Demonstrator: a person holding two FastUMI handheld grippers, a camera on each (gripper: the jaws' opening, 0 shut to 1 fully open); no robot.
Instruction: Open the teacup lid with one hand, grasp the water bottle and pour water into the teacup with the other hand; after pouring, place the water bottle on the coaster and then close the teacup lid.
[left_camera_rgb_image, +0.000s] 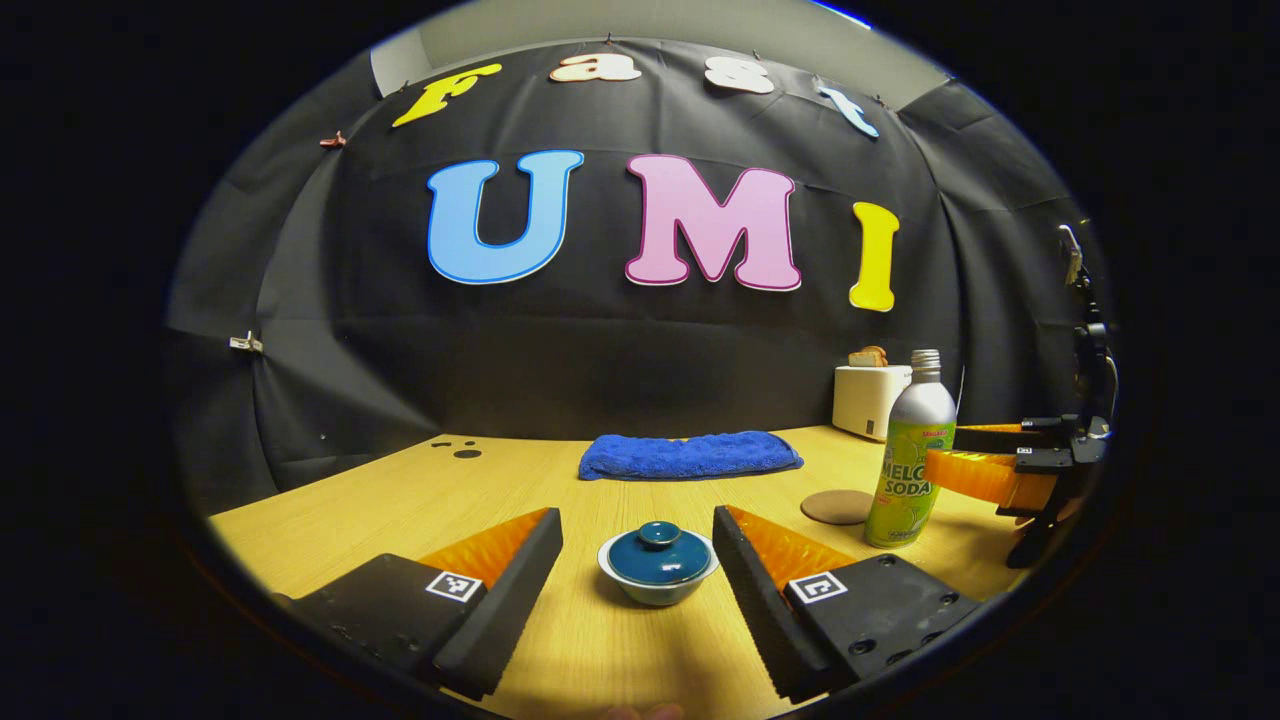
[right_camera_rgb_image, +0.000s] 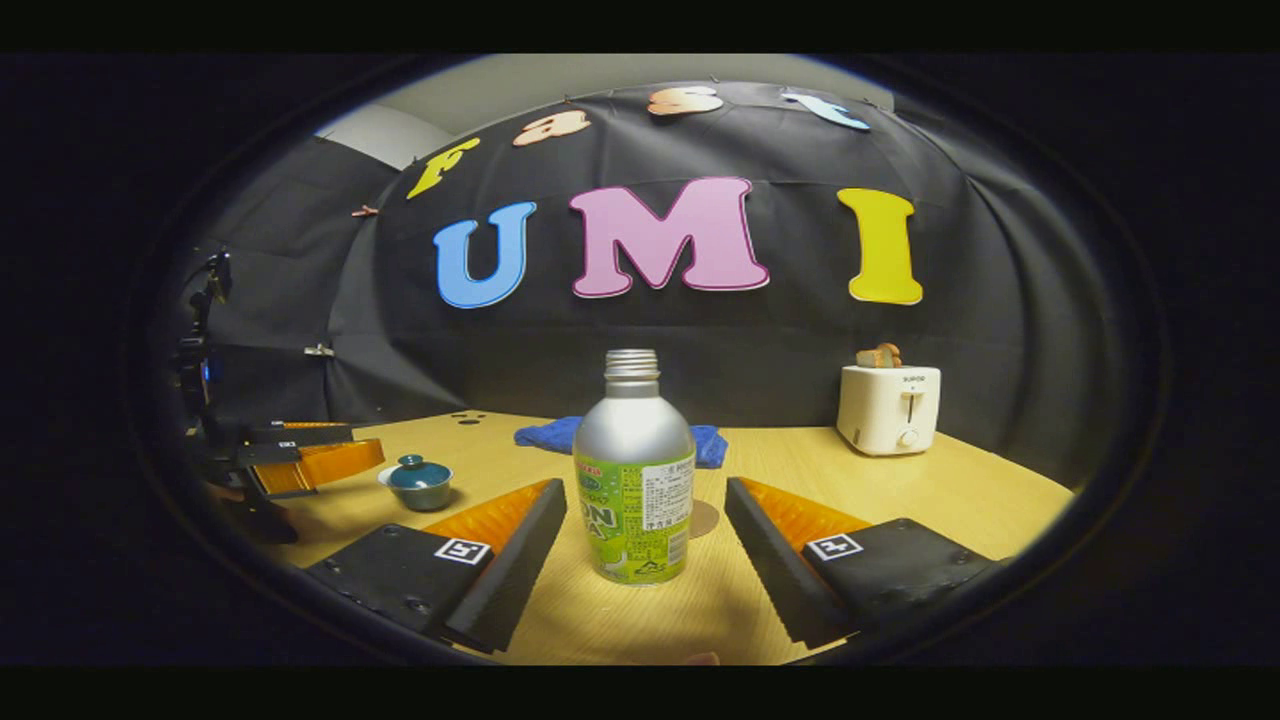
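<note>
A white teacup (left_camera_rgb_image: 657, 583) with a dark teal lid (left_camera_rgb_image: 658, 553) stands on the wooden table, between the spread fingers of my left gripper (left_camera_rgb_image: 637, 540), which is open and touches nothing. The silver and green bottle (right_camera_rgb_image: 634, 475) stands upright and uncapped between the fingers of my right gripper (right_camera_rgb_image: 640, 515), also open, with gaps on both sides. A round brown coaster (left_camera_rgb_image: 838, 506) lies just left of the bottle (left_camera_rgb_image: 911, 455) in the left gripper view. The right gripper (left_camera_rgb_image: 975, 455) appears beside the bottle at the right edge there. The teacup (right_camera_rgb_image: 419, 483) and left gripper (right_camera_rgb_image: 320, 450) appear at the left in the right gripper view.
A folded blue towel (left_camera_rgb_image: 690, 455) lies at the back middle of the table (left_camera_rgb_image: 400, 500). A white toaster (right_camera_rgb_image: 889, 408) with bread in it stands at the back right. A stand with a clamp (left_camera_rgb_image: 1085, 340) rises at the right edge.
</note>
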